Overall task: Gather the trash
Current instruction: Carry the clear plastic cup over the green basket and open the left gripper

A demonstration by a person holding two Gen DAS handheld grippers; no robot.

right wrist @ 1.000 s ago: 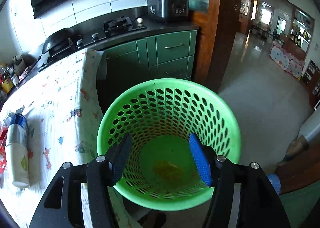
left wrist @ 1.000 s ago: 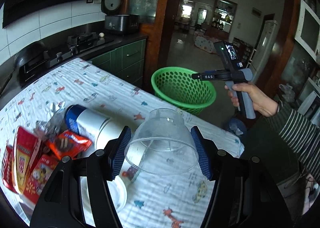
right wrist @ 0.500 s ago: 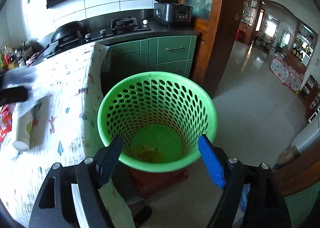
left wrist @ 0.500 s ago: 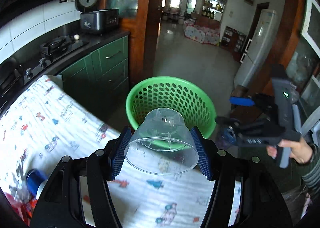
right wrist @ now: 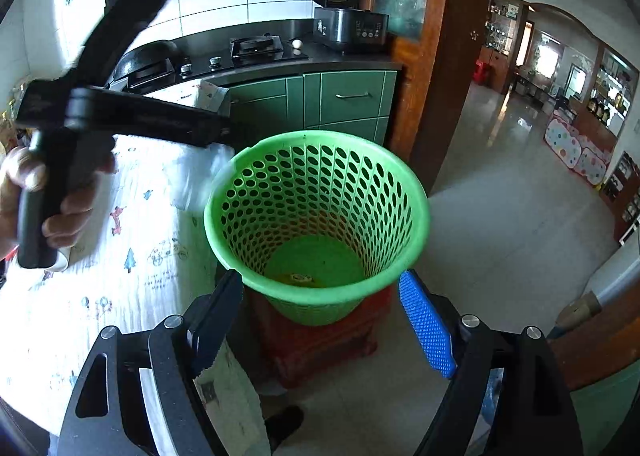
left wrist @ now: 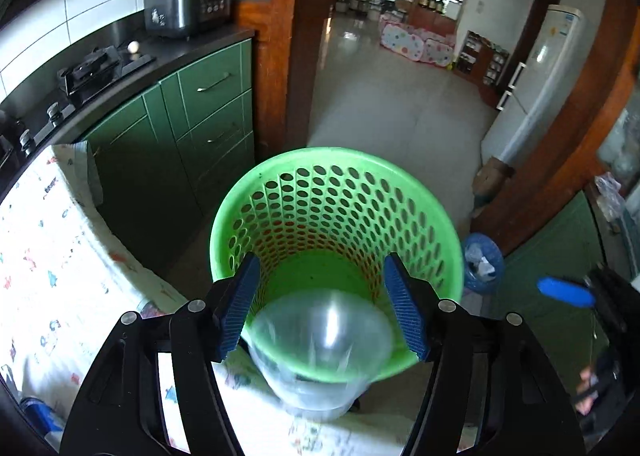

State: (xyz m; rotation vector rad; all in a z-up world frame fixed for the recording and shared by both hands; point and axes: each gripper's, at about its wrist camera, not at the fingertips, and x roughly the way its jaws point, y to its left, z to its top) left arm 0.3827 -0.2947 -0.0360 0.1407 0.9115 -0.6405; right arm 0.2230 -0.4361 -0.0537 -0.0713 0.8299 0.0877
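Observation:
A clear plastic cup (left wrist: pixel 320 352), blurred, hangs loose below my left gripper (left wrist: pixel 322 316), whose fingers stand apart over the near rim of the green perforated trash basket (left wrist: pixel 336 215). The cup touches neither pad. In the right wrist view the cup shows as a pale blur (right wrist: pixel 200 175) at the basket's (right wrist: pixel 316 211) left rim, under the left gripper (right wrist: pixel 208 135). My right gripper (right wrist: pixel 320 320) is open and empty, held back from the basket on its near side. Some yellowish trash (right wrist: pixel 298 278) lies on the basket's bottom.
The table with a printed white cloth (right wrist: pixel 120 240) lies left of the basket. The basket stands on a red stool (right wrist: pixel 320 340). Green cabinets (left wrist: pixel 192 123), a stove and a rice cooker (right wrist: pixel 344 11) are behind. A blue bin (left wrist: pixel 482 268) sits on the floor to the right.
My left gripper has moved over the basket and opened, and the clear cup has dropped out of its fingers. My right gripper has pulled back from the basket.

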